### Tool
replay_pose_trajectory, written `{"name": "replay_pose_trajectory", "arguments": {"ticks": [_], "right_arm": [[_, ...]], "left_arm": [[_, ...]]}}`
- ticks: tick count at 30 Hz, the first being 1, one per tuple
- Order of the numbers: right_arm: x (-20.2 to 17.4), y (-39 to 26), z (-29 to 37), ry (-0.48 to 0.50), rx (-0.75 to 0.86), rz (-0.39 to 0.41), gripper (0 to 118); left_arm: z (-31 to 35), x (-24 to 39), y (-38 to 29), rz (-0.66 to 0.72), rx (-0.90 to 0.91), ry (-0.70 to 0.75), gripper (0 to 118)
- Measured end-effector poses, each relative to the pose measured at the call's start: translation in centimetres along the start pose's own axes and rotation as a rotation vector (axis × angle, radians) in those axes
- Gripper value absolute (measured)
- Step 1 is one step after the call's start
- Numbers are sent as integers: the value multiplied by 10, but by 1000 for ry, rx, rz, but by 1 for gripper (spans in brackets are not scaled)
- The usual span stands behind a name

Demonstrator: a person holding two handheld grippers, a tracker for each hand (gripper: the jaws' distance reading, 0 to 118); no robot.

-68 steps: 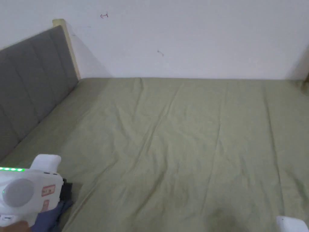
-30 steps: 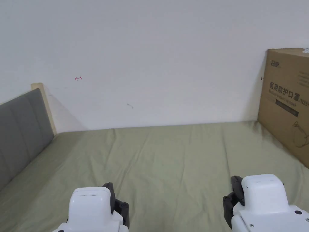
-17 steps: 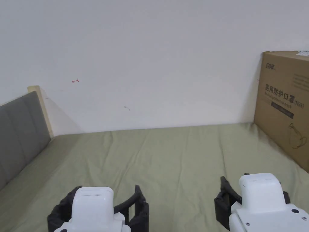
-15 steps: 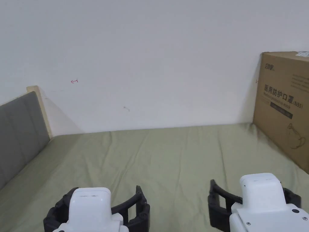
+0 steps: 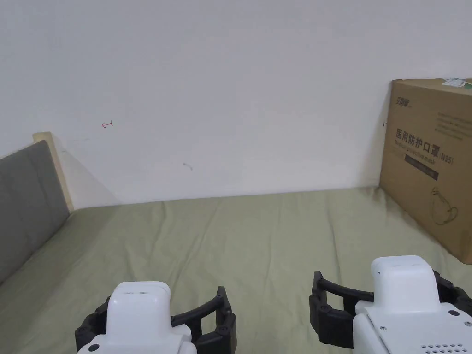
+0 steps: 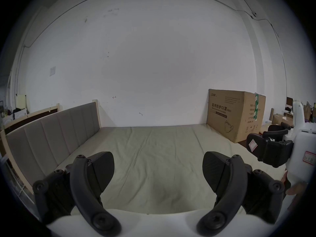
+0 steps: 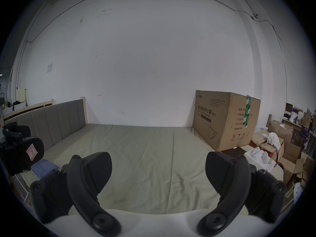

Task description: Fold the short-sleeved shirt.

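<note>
1. White wall (image 5: 239,83) at the far side, with a small red mark (image 5: 107,124) on it; grey padded headboard (image 5: 27,203) along the left.
2. Bed (image 5: 258,239) under a wrinkled olive-green sheet, bare across the middle.
3. Brown cardboard box (image 5: 431,161) standing on the bed's far right corner against the wall, printed with dark characters, a mask drawing and green tape on its side; wording left unread.
4. Left tool (image 6: 158,165) held low over the near edge, jaws spread wide, released, gripping nothing.
5. Right tool (image 7: 158,165) beside it, well apart, jaws likewise spread and empty.
6. Folded blue shirt (image 7: 44,168) lying at the bed's near left edge, just below the left tool.
7. Cartons and white bags (image 7: 273,143) piled right of the bed.
</note>
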State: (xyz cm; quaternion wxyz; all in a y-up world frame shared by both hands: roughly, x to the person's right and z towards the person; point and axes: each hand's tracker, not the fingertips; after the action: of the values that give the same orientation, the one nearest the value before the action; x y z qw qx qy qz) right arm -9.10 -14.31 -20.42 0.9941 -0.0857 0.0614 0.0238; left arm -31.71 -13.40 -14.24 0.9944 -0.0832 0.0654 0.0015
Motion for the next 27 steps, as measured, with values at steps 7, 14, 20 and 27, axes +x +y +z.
{"name": "replay_pose_trajectory", "arguments": {"ticks": [7, 14, 20, 27], "right_arm": [[3, 1, 1, -11, 7, 8, 111], [2, 0, 0, -8, 3, 20, 111], [1, -1, -1, -4, 3, 24, 111], [1, -2, -2, -3, -5, 32, 111]], "left_arm": [[-5, 2, 8, 17, -64, 103, 108], [-8, 5, 11, -18, -95, 183, 108], [-9, 2, 9, -21, -81, 139, 108], [-6, 6, 9, -57, -39, 145, 108]]}}
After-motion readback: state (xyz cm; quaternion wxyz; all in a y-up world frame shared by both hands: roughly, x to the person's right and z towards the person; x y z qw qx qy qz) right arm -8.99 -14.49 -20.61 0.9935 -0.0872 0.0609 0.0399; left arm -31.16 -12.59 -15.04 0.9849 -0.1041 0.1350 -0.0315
